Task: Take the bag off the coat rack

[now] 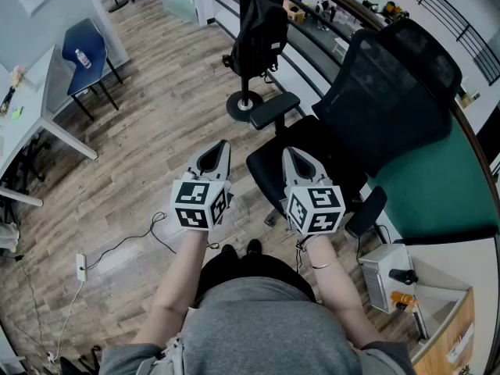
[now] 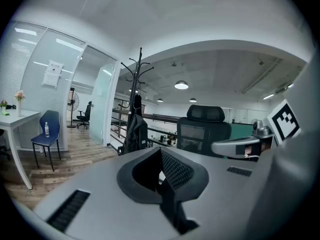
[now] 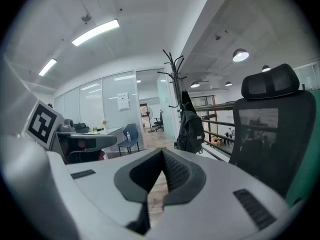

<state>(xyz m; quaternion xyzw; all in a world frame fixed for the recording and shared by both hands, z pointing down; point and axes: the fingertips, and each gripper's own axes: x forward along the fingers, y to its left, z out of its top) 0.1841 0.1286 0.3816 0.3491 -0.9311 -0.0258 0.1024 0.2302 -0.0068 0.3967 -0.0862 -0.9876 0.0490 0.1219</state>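
A black backpack (image 1: 260, 33) hangs on the black coat rack (image 1: 246, 104), which stands on a round base on the wooden floor ahead. The backpack (image 2: 135, 133) and rack (image 2: 139, 74) show far off in the left gripper view; the backpack (image 3: 191, 130) hangs below the rack's hooks (image 3: 172, 66) in the right gripper view too. My left gripper (image 1: 219, 150) and right gripper (image 1: 290, 156) are held side by side at waist height, well short of the rack. Both are shut with nothing between the jaws.
A black office chair (image 1: 344, 143) stands directly ahead on the right, between me and the railing (image 1: 328, 22). A blue chair (image 1: 87, 53) and a white desk (image 1: 35, 104) are at the left. A cable and power strip (image 1: 81, 266) lie on the floor.
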